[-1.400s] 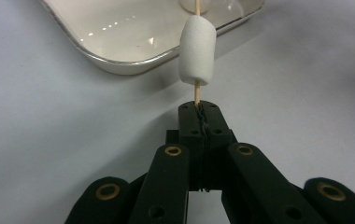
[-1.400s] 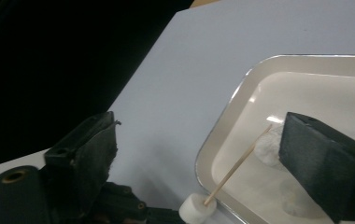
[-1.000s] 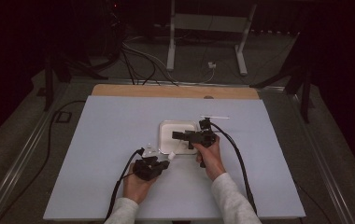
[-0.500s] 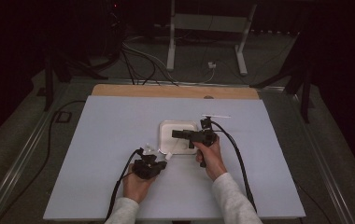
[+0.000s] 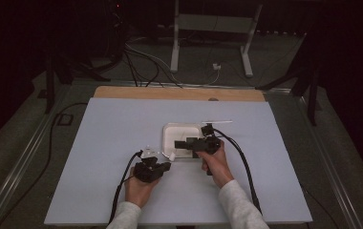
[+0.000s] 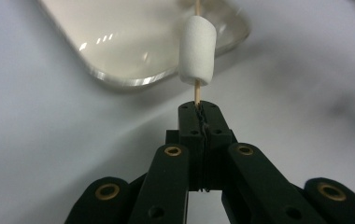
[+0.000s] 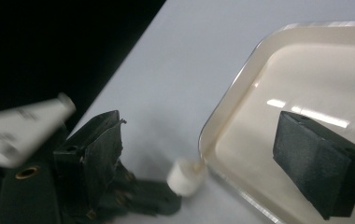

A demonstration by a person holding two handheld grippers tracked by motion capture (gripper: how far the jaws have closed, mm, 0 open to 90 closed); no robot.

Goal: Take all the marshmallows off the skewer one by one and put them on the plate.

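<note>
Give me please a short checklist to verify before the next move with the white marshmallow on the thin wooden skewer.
1. Left gripper shut on the thin wooden skewer: ok.
2. White cylindrical marshmallow threaded on the skewer: ok.
3. Marshmallow over the rim of the shallow cream plastic tray: ok.
4. Right gripper holds nothing, jaws wide though just closing a little: ok.
5. Skewer's far tip free: cannot tell.
</note>
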